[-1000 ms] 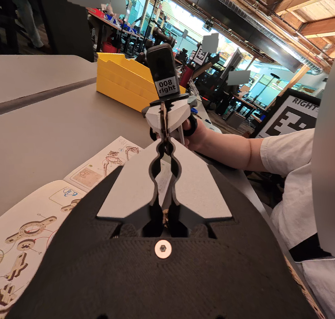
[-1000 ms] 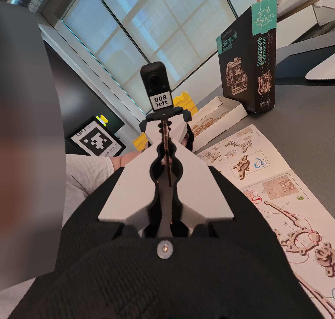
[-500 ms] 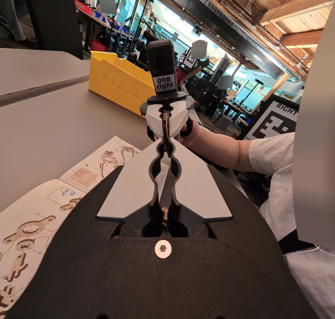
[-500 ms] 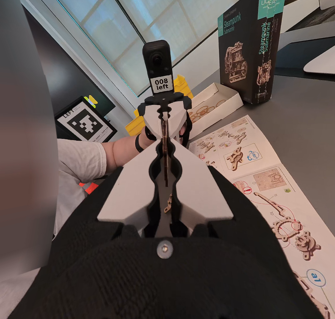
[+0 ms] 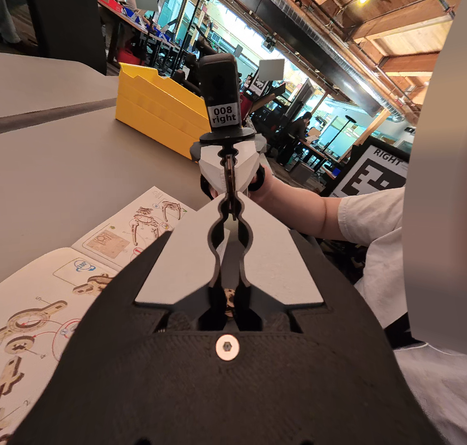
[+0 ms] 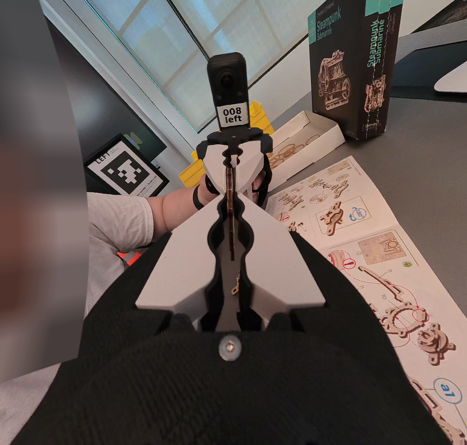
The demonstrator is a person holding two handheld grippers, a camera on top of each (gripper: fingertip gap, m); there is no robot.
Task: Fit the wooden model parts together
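Observation:
My left gripper (image 5: 229,198) and right gripper (image 6: 229,198) face each other tip to tip above the table, both shut. A thin flat wooden part (image 6: 230,220), seen edge-on, runs between the two pairs of white fingers and is pinched by both; it also shows in the left wrist view (image 5: 229,180). I cannot tell whether it is one piece or two joined. A small wooden piece (image 5: 229,300) shows deep between the left fingers, and one (image 6: 236,285) shows below the right fingers. A hand holds each gripper.
An open instruction sheet (image 6: 353,220) lies on the grey table (image 5: 75,159). A yellow bin (image 5: 156,114) stands behind. A dark model box (image 6: 353,61) and a white tray with wooden rings (image 6: 303,142) stand at the far right. Marker boards (image 5: 379,177) stand at the edge. The tips of both grippers are at nearly the same place.
Both grippers stay shut and tip to tip on the wooden part. The pair has shifted and tilted slightly, so the background has moved in both views.

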